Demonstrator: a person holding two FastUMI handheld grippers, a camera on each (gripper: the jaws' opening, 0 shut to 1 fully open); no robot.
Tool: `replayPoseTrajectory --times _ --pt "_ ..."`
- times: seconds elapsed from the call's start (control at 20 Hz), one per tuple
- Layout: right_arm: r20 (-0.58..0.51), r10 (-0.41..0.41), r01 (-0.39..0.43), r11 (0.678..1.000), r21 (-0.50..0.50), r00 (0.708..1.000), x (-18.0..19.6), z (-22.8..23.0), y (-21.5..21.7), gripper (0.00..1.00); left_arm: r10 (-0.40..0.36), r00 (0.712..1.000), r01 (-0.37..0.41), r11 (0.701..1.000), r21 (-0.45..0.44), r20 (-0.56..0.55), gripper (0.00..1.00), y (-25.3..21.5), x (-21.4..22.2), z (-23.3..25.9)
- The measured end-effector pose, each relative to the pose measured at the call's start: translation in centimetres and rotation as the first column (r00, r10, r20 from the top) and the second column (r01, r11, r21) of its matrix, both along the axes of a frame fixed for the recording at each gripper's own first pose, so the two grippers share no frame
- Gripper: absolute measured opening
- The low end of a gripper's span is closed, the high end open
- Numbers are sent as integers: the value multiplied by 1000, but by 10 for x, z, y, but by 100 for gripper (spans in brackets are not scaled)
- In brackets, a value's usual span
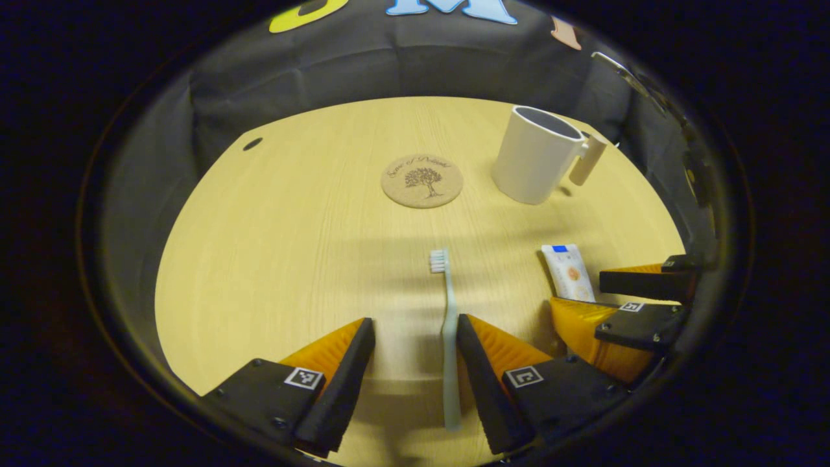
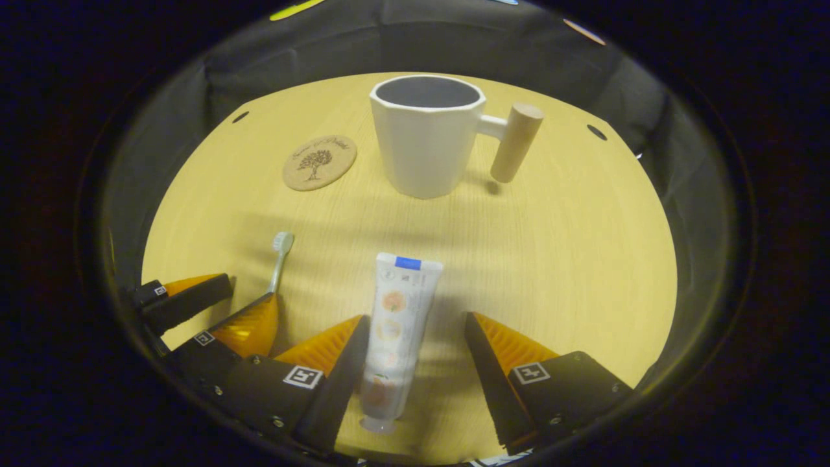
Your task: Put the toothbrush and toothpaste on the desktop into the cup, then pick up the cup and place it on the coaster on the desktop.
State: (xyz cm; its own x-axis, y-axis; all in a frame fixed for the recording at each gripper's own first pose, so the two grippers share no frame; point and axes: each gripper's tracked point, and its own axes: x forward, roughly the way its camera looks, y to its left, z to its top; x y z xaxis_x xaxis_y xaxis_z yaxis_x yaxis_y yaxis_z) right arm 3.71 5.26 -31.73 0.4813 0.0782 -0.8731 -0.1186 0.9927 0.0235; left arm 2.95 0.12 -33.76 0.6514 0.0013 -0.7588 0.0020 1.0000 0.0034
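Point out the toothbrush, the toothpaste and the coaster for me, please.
toothbrush [image 1: 449, 305], left gripper view, on its handle.
toothpaste [image 2: 397, 318], right gripper view, on the tube's body.
coaster [image 1: 421, 181], left gripper view, on its printed centre.

On the counter [image 2: 570, 259] we see the cup [image 2: 425, 139] standing upright at the back, its handle [image 2: 515, 143] to the right in the right gripper view. The coaster [image 2: 319, 162] lies flat to the cup's left, apart from it. Nearer to us, the toothbrush [image 1: 447, 324] and the toothpaste [image 2: 397, 324] lie side by side, toothbrush on the left, head pointing toward the back, toothpaste cap toward us.
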Motion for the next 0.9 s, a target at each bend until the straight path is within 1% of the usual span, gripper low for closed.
replayPoseTrajectory --times 0.05,0.1,0.15,0.2,0.25,0.3,0.35,0.4,0.45,0.5,0.55,0.6,0.65,0.7,0.75,0.9 --pt "-18 -1 1 1000 -4 1000 0 0 -1 89 1 1000 -1 1000 -1 -14 87 1 -1 1" --pt "-32 -7 6 1000 -5 999 -1 3 -2 89 0 999 0 1000 -1 -33 87 1 0 1" --pt "-41 -19 19 1000 0 999 3 1 -3 74 -7 999 7 1000 4 -35 87 -1 3 5" --pt "-51 -33 33 999 2 998 2 2 -4 70 -3 1000 4 1000 9 -31 69 -3 10 1" --pt "-52 -43 43 999 5 998 3 4 -5 62 2 1000 -2 1000 13 -26 52 -3 13 1" --pt "-66 -46 47 999 10 997 0 3 -5 54 6 1000 -5 1000 29 -22 38 -2 14 2" --pt "-55 -35 35 999 -1 998 2 5 -8 43 9 1000 -8 999 37 -23 28 -1 13 2" --pt "-69 -34 34 999 -1 997 1 4 -8 36 5 1000 -3 999 45 -31 14 -2 13 2" --pt "-48 -42 42 999 2 998 5 3 -8 28 -5 1000 6 999 53 -24 14 -2 14 5" --pt "-82 -35 35 999 1 996 -1 3 -7 19 -1 999 2 999 50 -33 8 -2 14 3" --pt "-51 -57 57 998 13 997 2 14 -8 18 -2 999 4 999 53 -37 8 -3 15 2" --pt "-92 -49 51 998 21 995 -2 0 -4 10 -6 999 8 998 59 -36 8 -3 16 2" --pt "-71 -52 54 998 29 996 1 7 -3 10 -10 999 12 998 61 -34 8 -4 18 3" --pt "-86 -43 47 998 42 995 -2 5 -2 10 -12 999 14 998 61 -32 8 -5 18 2" --pt "-77 -40 44 998 54 996 0 7 -1 10 -9 1000 10 999 53 -24 8 -6 20 3" --pt "-82 -32 43 990 138 996 -6 8 15 9 3 1000 -3 1000 21 12 7 -10 26 7"
